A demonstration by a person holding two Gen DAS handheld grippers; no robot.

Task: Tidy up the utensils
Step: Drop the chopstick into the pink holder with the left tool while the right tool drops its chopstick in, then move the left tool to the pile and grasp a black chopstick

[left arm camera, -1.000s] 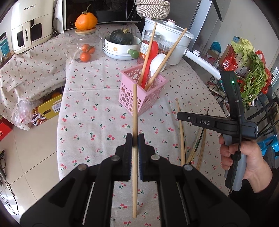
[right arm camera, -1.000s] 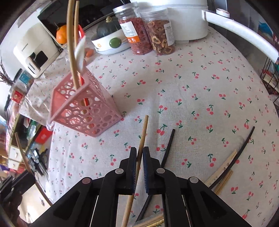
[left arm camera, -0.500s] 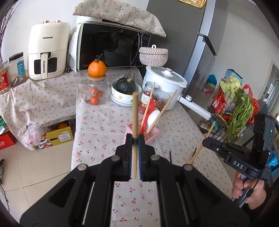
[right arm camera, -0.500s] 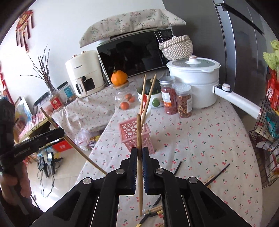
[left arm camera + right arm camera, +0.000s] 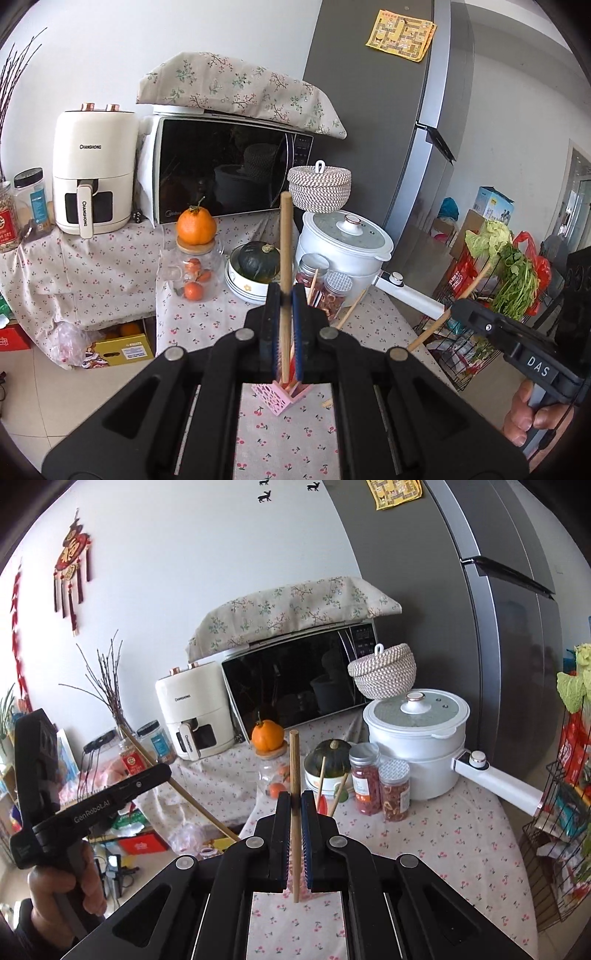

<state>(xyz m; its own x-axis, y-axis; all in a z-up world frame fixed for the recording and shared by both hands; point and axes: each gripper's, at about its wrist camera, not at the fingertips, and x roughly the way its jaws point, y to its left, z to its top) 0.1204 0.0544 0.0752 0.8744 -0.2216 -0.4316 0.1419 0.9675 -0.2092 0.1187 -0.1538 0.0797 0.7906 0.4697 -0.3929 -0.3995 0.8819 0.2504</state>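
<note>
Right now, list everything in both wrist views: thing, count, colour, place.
chopstick in left claw: 1, wood, upright
chopstick in right claw: 1, wood, upright
utensil holder: 1, pink, on table under left claw
tablecloth: 1, cherry print
pot: 1, white, table back
jars: 2, clear, beside pot
squash: 1, dark green, in bowl
orange: 1, on glass jar
microwave: 1, black door
air fryer: 1, cream
basket: 1, woven
fridge: 1, grey
left claw: shut on chopstick
right claw: shut on chopstick
</note>
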